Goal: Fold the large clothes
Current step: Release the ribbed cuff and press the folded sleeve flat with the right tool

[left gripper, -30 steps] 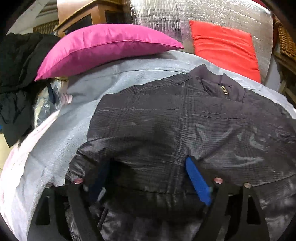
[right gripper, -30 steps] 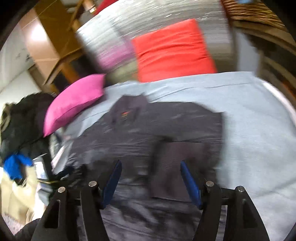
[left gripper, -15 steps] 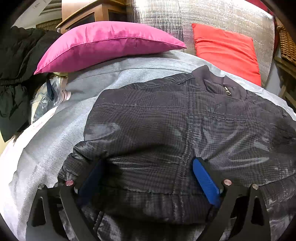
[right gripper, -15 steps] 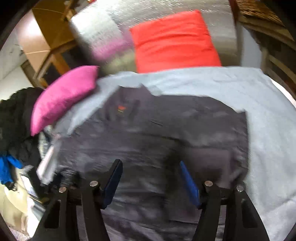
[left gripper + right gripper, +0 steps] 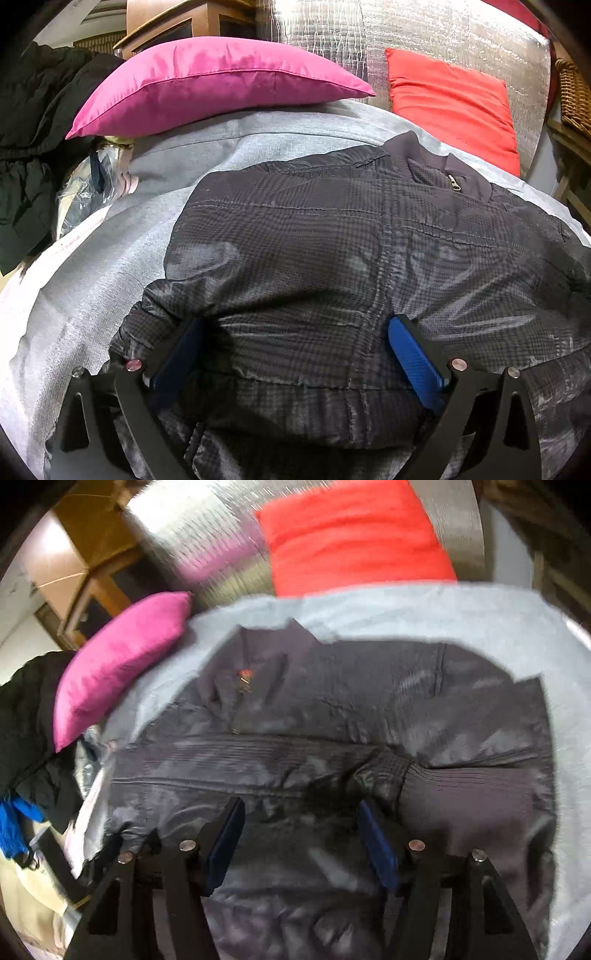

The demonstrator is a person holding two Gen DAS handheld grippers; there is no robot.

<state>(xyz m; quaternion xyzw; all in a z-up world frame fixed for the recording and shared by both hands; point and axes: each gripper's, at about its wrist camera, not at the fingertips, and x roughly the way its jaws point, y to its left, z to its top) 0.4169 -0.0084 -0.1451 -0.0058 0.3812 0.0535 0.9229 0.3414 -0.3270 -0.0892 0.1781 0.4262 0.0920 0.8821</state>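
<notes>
A dark grey checked jacket (image 5: 332,258) lies front up on a grey blanket (image 5: 92,288), collar and zip toward the pillows. It also shows in the right wrist view (image 5: 332,716), with a sleeve and ribbed cuff (image 5: 461,786) folded across its lower right. My left gripper (image 5: 295,332) is open, its blue pads straddling the jacket's hem. My right gripper (image 5: 299,812) is open just above the jacket's lower part, beside the cuff. Neither holds anything.
A pink pillow (image 5: 214,81) and a red pillow (image 5: 454,103) lean at the head of the bed against silver foil (image 5: 424,33). Black clothes (image 5: 33,147) pile up at the left. A wicker basket (image 5: 576,96) stands at the right.
The left gripper has eased slightly back along the jacket. The right gripper has come closer and lower over the jacket, and the folded sleeve now lies across the lower right.
</notes>
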